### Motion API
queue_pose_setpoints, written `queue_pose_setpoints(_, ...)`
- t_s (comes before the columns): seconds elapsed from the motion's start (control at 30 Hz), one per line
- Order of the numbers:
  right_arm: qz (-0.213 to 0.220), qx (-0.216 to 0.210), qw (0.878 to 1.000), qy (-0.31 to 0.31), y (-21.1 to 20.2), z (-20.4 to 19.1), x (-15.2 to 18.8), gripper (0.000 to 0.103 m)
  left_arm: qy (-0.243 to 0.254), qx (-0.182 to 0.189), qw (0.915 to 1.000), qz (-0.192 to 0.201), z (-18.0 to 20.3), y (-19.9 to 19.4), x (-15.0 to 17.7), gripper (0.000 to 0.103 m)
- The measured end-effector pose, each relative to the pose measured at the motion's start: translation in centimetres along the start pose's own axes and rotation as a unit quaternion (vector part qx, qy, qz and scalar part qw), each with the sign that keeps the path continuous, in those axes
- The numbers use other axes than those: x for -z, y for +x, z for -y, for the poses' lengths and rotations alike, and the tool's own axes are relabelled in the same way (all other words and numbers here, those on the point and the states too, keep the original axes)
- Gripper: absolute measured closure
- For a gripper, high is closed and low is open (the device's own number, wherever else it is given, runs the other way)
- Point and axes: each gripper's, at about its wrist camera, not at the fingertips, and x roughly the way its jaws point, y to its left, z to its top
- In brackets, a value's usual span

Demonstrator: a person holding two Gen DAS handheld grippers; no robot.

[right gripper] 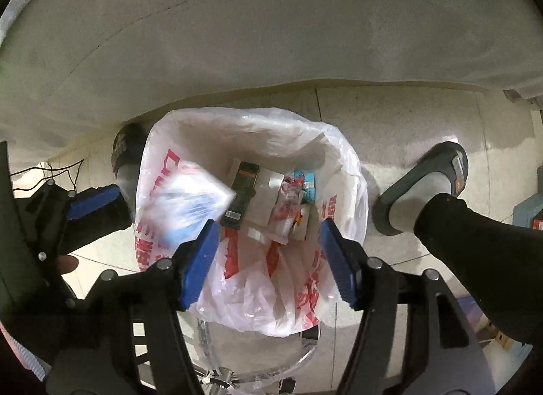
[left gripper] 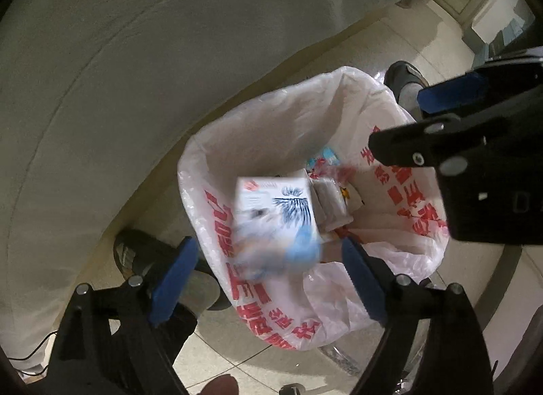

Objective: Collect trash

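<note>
— Where is everything, measured from the bag?

— The trash bag (left gripper: 271, 116), white plastic with red print, stands open on the tiled floor (right gripper: 407, 116), and both my claws hang over its mouth, pointing straight down. My left gripper (left gripper: 268, 269) is spread wide, blue pads well apart, nothing pressed between them. Below it a white box with blue print (left gripper: 275, 211) (blurred, so I can't read it) is over the bag's opening, touching neither pad.

— And your right one?

— My right gripper (right gripper: 268, 259) is also parted, with only the bag's inside showing between its pads. Inside the bag lie a dark green carton (right gripper: 242, 191), some white packets and a red-and-blue wrapper (right gripper: 298, 191).

— Anything around the bag?

— My feet: one slipper (right gripper: 424, 184) beside the bag on its right in the right wrist view, the other slipper (right gripper: 127, 154) at the bag's left edge. Beyond the bag hangs a pale cloth (right gripper: 271, 21).
</note>
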Motion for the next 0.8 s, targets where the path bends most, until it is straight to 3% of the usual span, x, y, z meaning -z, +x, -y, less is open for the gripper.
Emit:
queue_pose_setpoints(0.17,-0.001,0.007,1.0,0.007,-0.2,0.4,0.0,0.042,-0.006,0.008,0.9999,0.008,0.1,-0.3,0.1,0.013)
queue_pose_setpoints(0.47,0.005,0.006,1.0,0.02,-0.9,0.9,0.0,0.041,-0.005,0.003,0.9999,0.015,0.4,-0.7,0.5,0.013)
queue_pose_setpoints(0.53,0.008,0.002,1.0,0.023,-1.3,1.0,0.0,0.036,-0.006,0.005,0.9998,0.018,0.4,-1.1,0.5,0.013)
queue_pose_setpoints(0.8,0.034,0.002,0.999,0.016,-4.9,0.3,0.1,0.033,-0.015,-0.016,0.9986,0.047,0.0,-4.2,0.5,0.009)
